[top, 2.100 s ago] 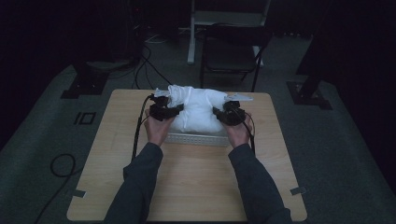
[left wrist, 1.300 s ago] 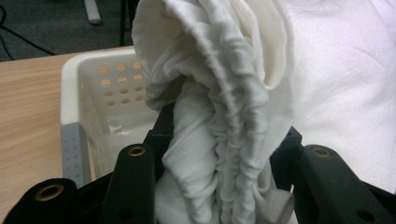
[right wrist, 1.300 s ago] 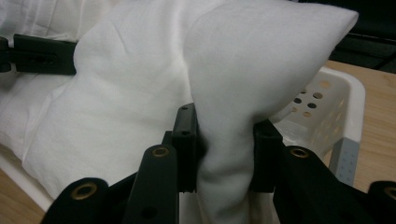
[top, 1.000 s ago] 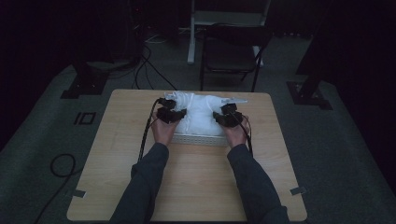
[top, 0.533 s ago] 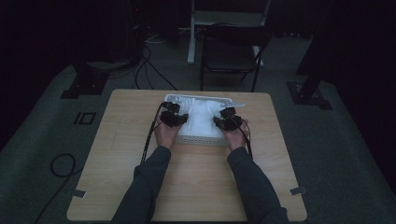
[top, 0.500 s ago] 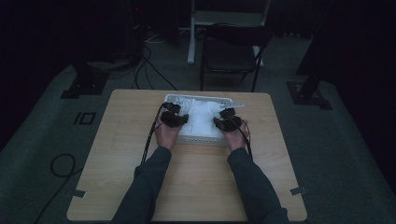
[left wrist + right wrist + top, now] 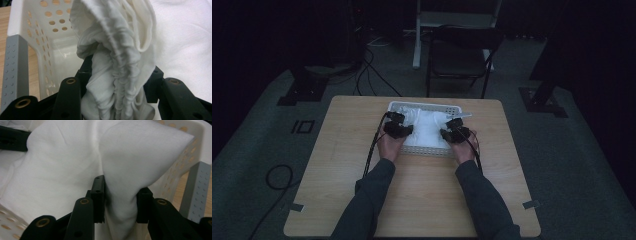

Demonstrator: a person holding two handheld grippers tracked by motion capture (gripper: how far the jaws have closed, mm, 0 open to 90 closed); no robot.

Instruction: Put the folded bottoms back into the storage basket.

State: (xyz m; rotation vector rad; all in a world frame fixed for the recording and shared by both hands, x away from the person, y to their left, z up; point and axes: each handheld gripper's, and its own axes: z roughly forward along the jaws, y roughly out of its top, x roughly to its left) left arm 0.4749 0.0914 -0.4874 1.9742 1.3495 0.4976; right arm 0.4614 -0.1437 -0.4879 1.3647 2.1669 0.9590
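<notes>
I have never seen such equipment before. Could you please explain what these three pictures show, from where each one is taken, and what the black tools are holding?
No robot is here: a person at a wooden table holds a two-jaw gripper in each hand. The high view looks down from above, showing the left gripper and the right gripper. The other two pictures come from small cameras riding on each gripper, looking along its black jaws. On the table stands a white perforated basket with white cloth in it. Each gripper is shut on a bunched fold of that cloth, over the basket, as the right gripper view also shows.
</notes>
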